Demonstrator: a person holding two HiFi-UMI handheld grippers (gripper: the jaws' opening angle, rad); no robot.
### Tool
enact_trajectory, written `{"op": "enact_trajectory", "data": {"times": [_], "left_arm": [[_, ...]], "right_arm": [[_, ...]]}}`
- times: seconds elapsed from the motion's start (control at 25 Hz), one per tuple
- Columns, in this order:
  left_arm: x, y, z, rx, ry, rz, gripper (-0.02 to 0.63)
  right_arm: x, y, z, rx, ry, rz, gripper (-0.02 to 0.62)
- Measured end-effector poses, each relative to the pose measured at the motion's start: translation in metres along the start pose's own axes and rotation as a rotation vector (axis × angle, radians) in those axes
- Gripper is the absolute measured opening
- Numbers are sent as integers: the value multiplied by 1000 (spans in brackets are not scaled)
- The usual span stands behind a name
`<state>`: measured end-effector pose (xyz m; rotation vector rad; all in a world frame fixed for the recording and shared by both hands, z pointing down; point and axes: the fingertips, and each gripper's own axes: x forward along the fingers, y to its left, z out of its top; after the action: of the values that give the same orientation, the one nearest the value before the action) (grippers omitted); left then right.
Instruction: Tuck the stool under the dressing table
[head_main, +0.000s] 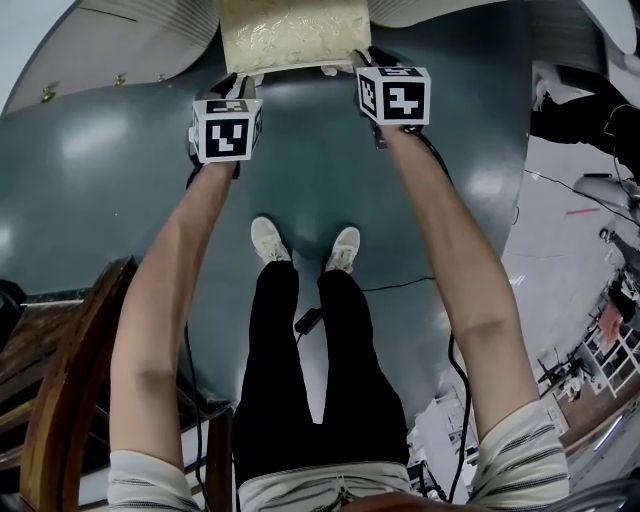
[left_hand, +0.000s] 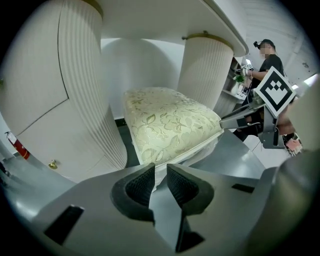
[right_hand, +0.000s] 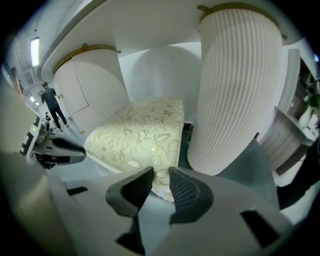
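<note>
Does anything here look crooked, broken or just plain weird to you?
Nothing stands out. The stool sits upright and fairly square between the two ribbed pedestals of the dressing table, its floral cushion intact. The left claw and right claw each grip its near edge.

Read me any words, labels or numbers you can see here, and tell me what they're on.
No readable words, brands or numbers in any view.
Left marker cube and right marker cube: black-and-white square patterns only, no letters.
Stool: leaf-patterned cushion, no label.
</note>
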<state>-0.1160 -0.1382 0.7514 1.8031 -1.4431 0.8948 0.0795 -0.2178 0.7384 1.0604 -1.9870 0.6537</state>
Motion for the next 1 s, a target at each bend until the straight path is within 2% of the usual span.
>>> {"op": "enact_trajectory", "data": {"times": [0.16,0.36,0.52,0.68,1.0], "left_arm": [[3,4,5,-16,-3,-16,61],[2,1,6,10,17,-11,62],[-6,-2,16,-30,8,-2,47],[-16,-12,21,-12,4,-3,12],[-61,-56,6,-74,-4,-43,6]], "right_arm": [[5,-1,6,-11,11,1,101],[2,-3,6,26,1,11,100],[-8,-6,9,30,0,8,97],[-21,2,13,17,-10,12,17],[-73,38,-7,43,-34,71,14]]}}
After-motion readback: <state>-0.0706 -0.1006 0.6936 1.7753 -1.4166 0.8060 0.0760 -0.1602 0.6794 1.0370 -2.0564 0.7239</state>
